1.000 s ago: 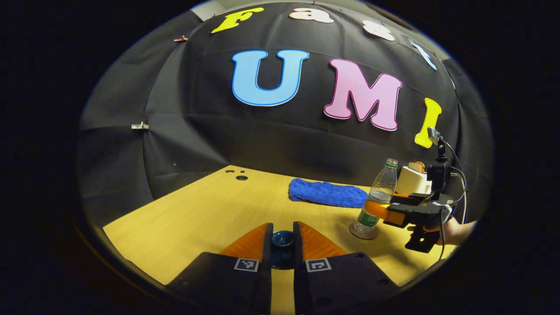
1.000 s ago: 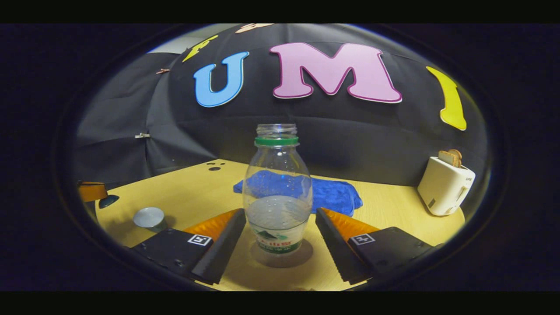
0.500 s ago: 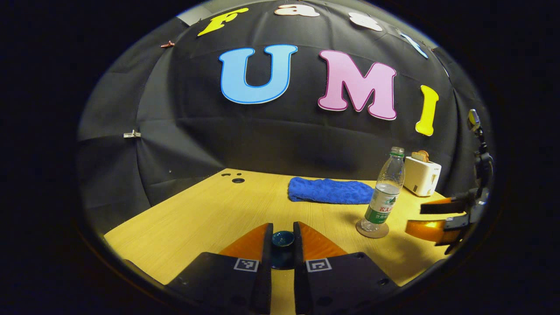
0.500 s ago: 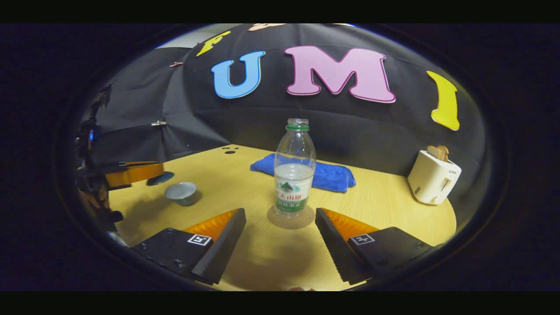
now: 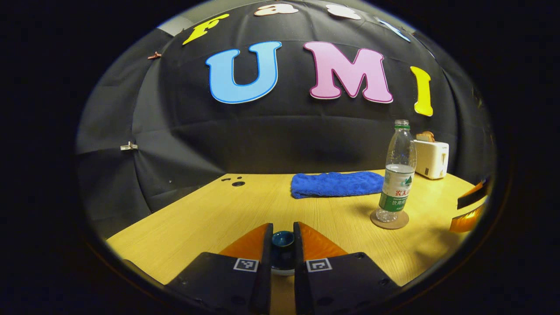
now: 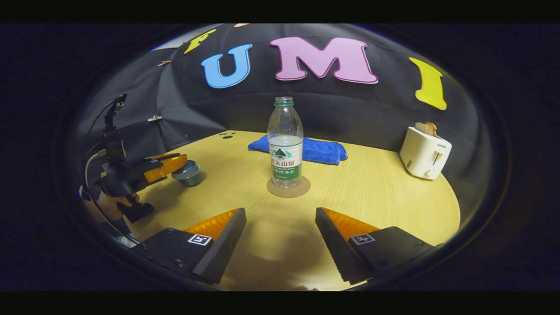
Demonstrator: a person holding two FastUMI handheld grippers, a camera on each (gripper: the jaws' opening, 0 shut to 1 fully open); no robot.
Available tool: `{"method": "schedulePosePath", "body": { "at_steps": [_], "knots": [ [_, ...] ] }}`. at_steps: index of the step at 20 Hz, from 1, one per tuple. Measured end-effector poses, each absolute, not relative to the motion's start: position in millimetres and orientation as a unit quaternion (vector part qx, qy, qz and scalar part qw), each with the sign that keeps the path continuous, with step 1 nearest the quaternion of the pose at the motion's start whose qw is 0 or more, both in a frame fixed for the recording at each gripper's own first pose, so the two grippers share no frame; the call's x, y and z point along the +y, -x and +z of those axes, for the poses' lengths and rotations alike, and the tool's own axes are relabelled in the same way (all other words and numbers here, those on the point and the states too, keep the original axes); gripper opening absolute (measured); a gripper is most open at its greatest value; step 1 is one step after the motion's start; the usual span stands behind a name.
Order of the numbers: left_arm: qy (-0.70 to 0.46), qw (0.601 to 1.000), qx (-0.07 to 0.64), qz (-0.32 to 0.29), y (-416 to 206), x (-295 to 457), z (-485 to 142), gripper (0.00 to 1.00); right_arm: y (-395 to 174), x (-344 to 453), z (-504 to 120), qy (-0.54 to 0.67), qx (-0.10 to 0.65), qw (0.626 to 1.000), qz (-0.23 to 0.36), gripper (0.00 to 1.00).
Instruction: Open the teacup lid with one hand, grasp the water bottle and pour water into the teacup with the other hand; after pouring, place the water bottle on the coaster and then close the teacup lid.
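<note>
The water bottle [image 6: 285, 142] is standing upright on the round coaster [image 6: 288, 190] near the middle of the bench [image 6: 385, 197], uncapped and roughly half full, which indicates that the pouring and placing steps are complete and only the lid closure is outstanding. The right gripper [image 6: 280, 238] is sitting on the near side of the bottle with its fingers spread wide and nothing between them; this leaves the bottle free-standing and keeps the fingers clear of it so that it is not tipped. The left gripper [image 5: 282, 245] is holding the dark blue teacup lid [image 5: 282, 239], its fingers closed on the lid's knob from either side, so that the lid is carried level and can be lowered straight down. In the right gripper view, the left gripper [image 6: 168, 164] is positioned at the teacup [image 6: 189, 173], with the lid appearing to be over or on the cup mouth; whether it is fully seated cannot be determined. The hand [image 6: 111, 205] holding that gripper is sitting low at the bench edge. A blue towel [image 6: 313, 150] is lying behind the bottle, and a white toaster [image 6: 424, 151] is standing well apart to the right; neither is obstructing the lid's path. The likely remaining requirement is a gentle release once the lid is resting evenly on the rim.
</note>
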State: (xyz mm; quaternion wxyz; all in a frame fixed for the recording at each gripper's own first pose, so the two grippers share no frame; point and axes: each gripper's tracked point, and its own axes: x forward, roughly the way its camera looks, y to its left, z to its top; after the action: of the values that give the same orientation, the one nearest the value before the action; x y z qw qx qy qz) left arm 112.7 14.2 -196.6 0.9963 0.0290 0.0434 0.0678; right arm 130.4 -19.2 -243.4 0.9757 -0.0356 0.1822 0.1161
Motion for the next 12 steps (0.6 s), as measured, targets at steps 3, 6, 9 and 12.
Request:
{"method": "schedulePosePath", "body": {
  "at_steps": [3, 6, 9, 12],
  "knots": [
    [-0.034, 0.996, 0.052, 0.066, -114.2, 13.6, -203.6, 0.25, -130.4, -18.5, -239.9, 0.03, 0.178, 0.976, 0.122, 0.99],
    [-0.043, 0.995, 0.058, 0.065, -117.1, 13.6, -208.4, 0.27, -130.6, -17.4, -243.8, 0.02, 0.186, 0.975, 0.12, 0.99],
    [-0.046, 0.995, 0.058, 0.067, -117.7, 13.7, -208.0, 0.29, -134.2, -26.3, -245.1, 0.053, 0.18, 0.976, 0.113, 0.99],
    [-0.044, 0.995, 0.059, 0.06, -114.7, 10.7, -206.3, 0.35, -136.6, -28.1, -240.4, 0.046, 0.177, 0.977, 0.114, 0.99]
  ]
}}
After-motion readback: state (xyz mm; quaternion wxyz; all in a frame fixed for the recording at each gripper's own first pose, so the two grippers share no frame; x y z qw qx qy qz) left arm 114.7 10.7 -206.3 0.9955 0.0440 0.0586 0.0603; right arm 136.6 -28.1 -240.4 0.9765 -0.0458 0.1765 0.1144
